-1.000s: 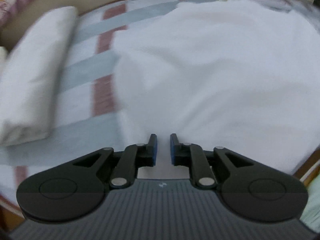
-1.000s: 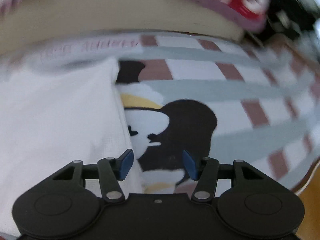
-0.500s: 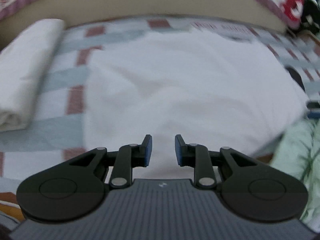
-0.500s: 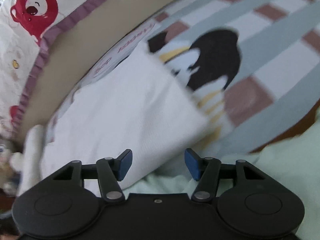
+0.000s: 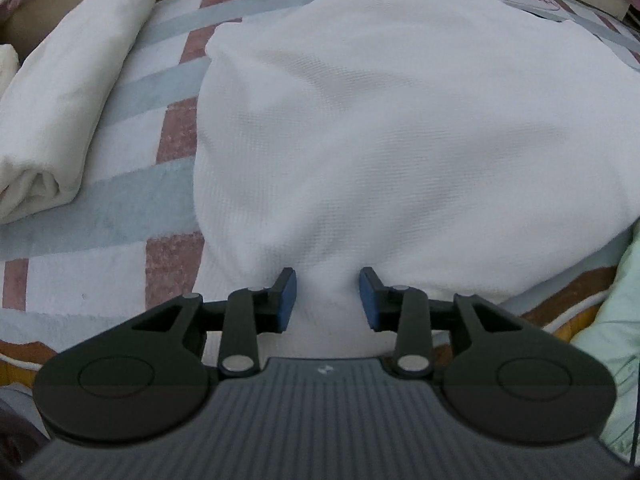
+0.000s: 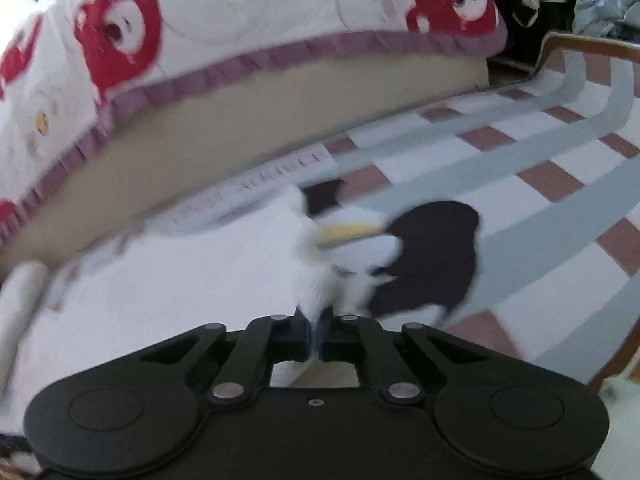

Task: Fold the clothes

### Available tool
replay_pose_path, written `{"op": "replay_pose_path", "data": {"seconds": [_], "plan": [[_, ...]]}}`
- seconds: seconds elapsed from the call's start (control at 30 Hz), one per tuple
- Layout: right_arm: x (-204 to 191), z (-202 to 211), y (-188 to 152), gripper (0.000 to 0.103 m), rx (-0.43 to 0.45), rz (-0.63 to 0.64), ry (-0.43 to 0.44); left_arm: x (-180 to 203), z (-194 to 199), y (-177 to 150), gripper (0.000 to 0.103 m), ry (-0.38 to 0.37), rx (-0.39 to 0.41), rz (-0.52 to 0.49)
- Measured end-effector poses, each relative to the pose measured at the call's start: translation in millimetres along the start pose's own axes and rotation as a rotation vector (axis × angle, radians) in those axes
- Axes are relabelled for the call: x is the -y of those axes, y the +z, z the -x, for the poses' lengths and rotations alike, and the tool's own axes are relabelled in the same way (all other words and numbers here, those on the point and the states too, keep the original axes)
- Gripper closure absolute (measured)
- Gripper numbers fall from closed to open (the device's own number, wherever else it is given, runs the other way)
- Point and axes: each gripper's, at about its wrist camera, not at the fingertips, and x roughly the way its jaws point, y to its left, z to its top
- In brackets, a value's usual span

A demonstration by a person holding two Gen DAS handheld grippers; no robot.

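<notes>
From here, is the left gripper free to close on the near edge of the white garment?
Probably yes. The left gripper is open with the near edge of the white garment lying between its fingers, and nothing sits between them. The rolled white cloth lies well off to the side.

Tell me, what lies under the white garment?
The white garment lies on a striped mat. A penguin print shows beside its edge; whatever lies beneath its middle is covered.

Left gripper (image 5: 326,300), right gripper (image 6: 315,334): black linkages, blue pads, silver pivot pins.
</notes>
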Motion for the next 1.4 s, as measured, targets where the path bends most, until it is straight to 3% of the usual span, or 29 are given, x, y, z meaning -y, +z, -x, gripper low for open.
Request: {"op": "replay_pose_path", "data": {"seconds": [0.1,0.2,0.27,0.33,0.37,0.43,0.5,0.6,0.7,0.87,1.03,1.07,1.2,1.27,1.33,1.4], "plan": [[19,-13,-5,0.100,-0.074,-0.074,0.009,6,1,1,0.068,0.025,-0.001,-0.042],[7,-14,-8,0.096,-0.088,-0.001,-0.029,0,0,1,0.067,0.009,-0.002,-0.021],[9,-12,-7,0.082,-0.100,-0.033,-0.007,-4,1,5,0.068,-0.014,0.010,-0.006],[11,-11,-9,0.052,-0.119,-0.078,0.047,4,15,7,0.070,-0.043,0.089,-0.048],[12,-11,-11,0.047,-0.131,-0.105,0.086,9,24,9,0.070,-0.060,0.136,-0.078],[14,-12,-15,0.044,-0.155,-0.151,0.156,22,37,11,0.070,-0.084,0.206,-0.132],[8,-15,-23,0.044,-0.180,-0.118,0.137,36,40,12,0.070,-0.095,0.230,-0.169],[9,-24,-32,0.040,-0.150,-0.161,0.151,49,25,11,0.070,-0.131,0.163,-0.156],[-1,-34,-32,0.039,-0.110,-0.123,0.187,52,9,10,0.067,-0.152,0.084,-0.109],[-21,-48,-30,0.042,-0.076,-0.057,0.191,27,9,16,0.067,-0.116,0.095,-0.009],[-18,-49,-29,0.076,-0.047,-0.027,0.165,2,10,23,0.068,-0.081,0.106,0.090],[-20,-48,-28,0.078,-0.040,-0.015,0.159,0,10,26,0.068,-0.081,0.120,0.090],[-43,-28,-16,0.086,0.016,0.114,0.165,25,12,51,0.067,-0.130,0.270,-0.065],[-57,-17,-6,0.087,0.034,0.176,0.197,38,-1,56,0.067,-0.088,0.309,-0.137],[-71,-9,5,0.088,0.039,0.217,0.228,42,-18,62,0.065,-0.056,0.267,-0.125],[-87,-2,16,0.088,0.039,0.256,0.257,30,-29,66,0.059,-0.043,0.194,-0.041]]}}
